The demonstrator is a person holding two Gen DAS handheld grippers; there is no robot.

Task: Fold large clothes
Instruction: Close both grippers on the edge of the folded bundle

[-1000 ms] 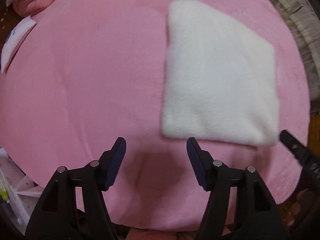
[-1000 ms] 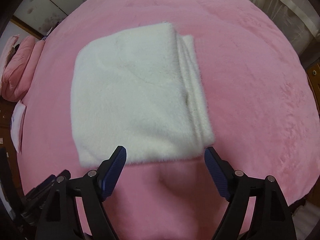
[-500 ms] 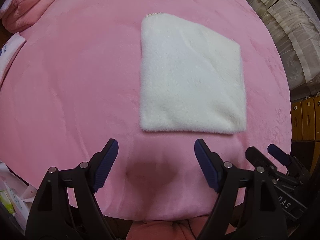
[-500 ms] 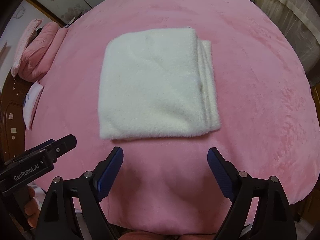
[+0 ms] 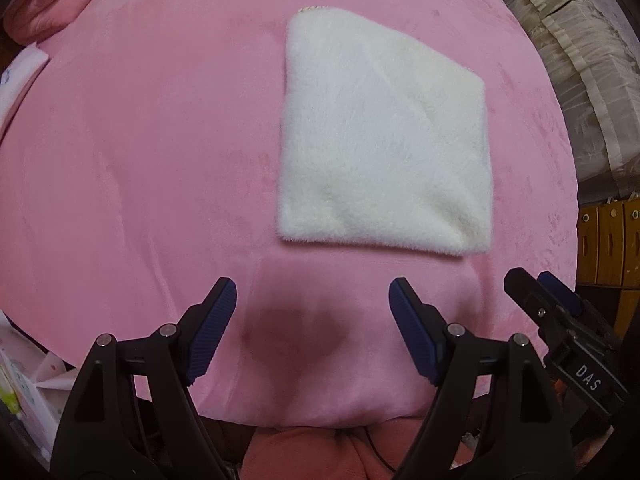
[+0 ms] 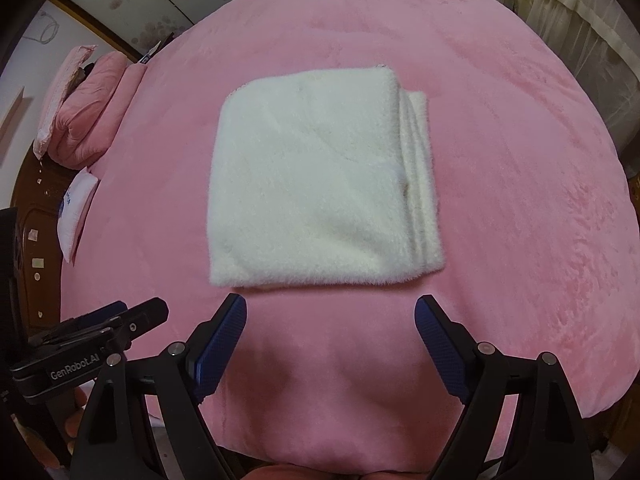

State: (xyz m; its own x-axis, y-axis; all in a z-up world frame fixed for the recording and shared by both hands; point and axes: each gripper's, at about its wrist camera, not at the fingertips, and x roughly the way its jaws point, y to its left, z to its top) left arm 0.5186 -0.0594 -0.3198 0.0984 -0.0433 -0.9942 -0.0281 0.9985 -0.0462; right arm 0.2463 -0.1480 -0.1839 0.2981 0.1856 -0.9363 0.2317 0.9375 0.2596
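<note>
A white fluffy garment [image 5: 384, 148] [image 6: 320, 184] lies folded into a thick square on the pink bed cover [image 5: 140, 140] [image 6: 520, 140]. Its stacked layers show along the right edge in the right wrist view. My left gripper [image 5: 313, 300] hangs open above the cover, nearer than the garment's front edge and to its left, nothing between its blue pads. My right gripper [image 6: 331, 316] is open too, just in front of the garment's near edge and clear of it. Each gripper appears at the side of the other's view: the right gripper [image 5: 560, 320], the left gripper [image 6: 92, 340].
Pink pillows [image 6: 88, 108] and a white pillow [image 6: 74, 208] lie at the bed's left end. Cream curtains [image 5: 568, 60] hang on the right, with wooden drawers [image 5: 608, 244] below them. A dark wooden headboard [image 6: 36, 208] stands left. The bed's near edge [image 5: 320, 424] runs under the grippers.
Both grippers rose and drew back from the garment, which now looks smaller and lies whole in view. The left jaws stand wider than a second ago.
</note>
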